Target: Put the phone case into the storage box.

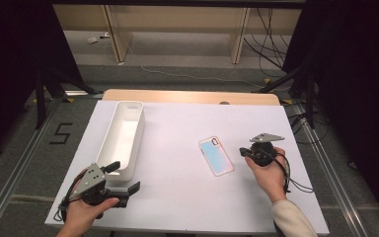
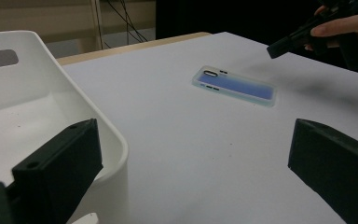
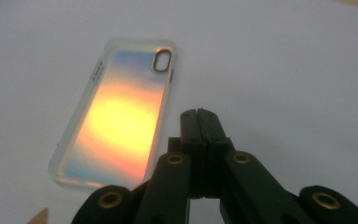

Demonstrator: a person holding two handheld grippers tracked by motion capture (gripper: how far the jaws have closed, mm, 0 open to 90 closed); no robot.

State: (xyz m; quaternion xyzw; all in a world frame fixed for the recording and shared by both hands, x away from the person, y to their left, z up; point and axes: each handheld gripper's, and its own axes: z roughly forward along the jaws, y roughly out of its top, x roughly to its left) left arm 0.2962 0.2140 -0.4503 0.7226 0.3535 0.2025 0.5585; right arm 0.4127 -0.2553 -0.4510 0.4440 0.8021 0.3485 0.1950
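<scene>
Sitting seemingly empty, white bin (image 1: 124, 136); left claw (image 1: 124, 178) wide beside it, right claw (image 1: 244, 152) pinched together near phone case (image 1: 216, 155).

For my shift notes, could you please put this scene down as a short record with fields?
surface: white table top
phone case: iridescent phone case lying flat, right of centre, untouched
bin: long white bin at left, looks empty
left tongs: left tongs open, beside the bin's near end, holding nothing
right tongs: right tongs shut, empty, just right of the case
</scene>
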